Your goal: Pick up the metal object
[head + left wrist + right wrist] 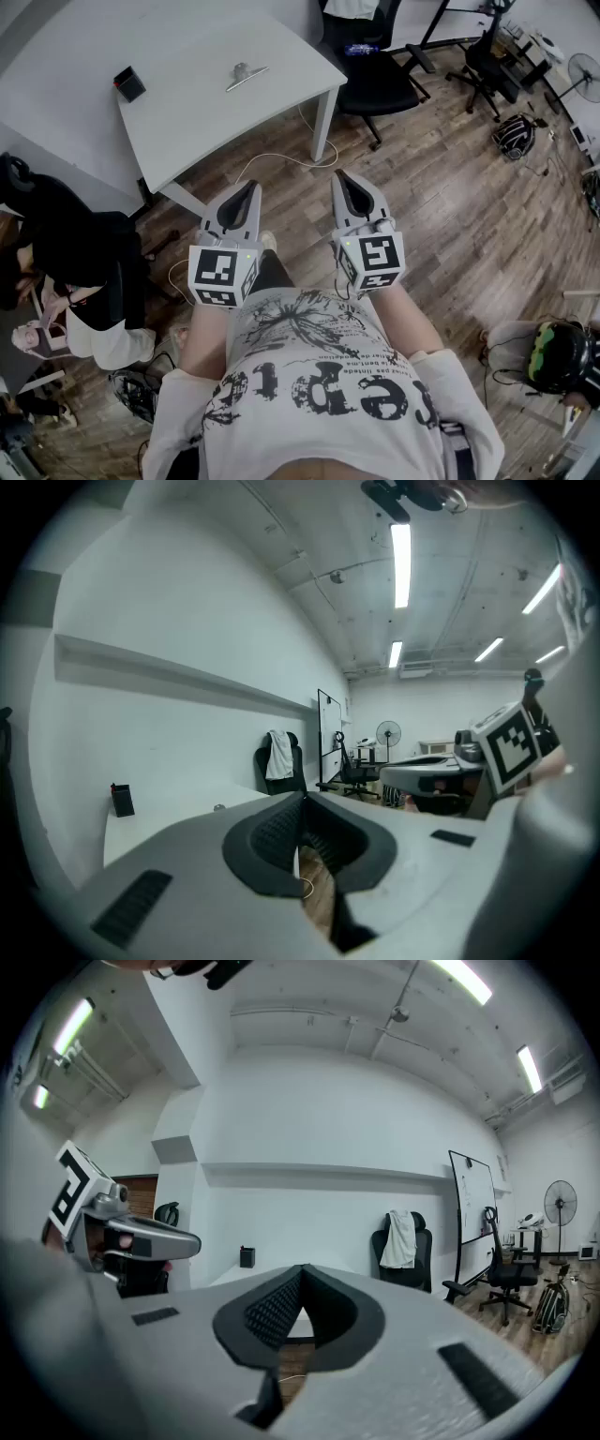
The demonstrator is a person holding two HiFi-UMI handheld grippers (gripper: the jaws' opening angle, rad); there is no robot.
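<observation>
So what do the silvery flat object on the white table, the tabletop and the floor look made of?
Silvery flat object: likely metal, grey with a bright sheen; too small for more. White tabletop: smooth, matte, probably laminate or painted board. Brown plank floor: wood grain and seams show; real wood or vinyl, can't tell.

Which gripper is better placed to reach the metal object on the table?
Left, marginally. The left gripper points almost straight at the flat silver metal object; the right gripper lines up with the corner of the white table. Both are shut, empty.
</observation>
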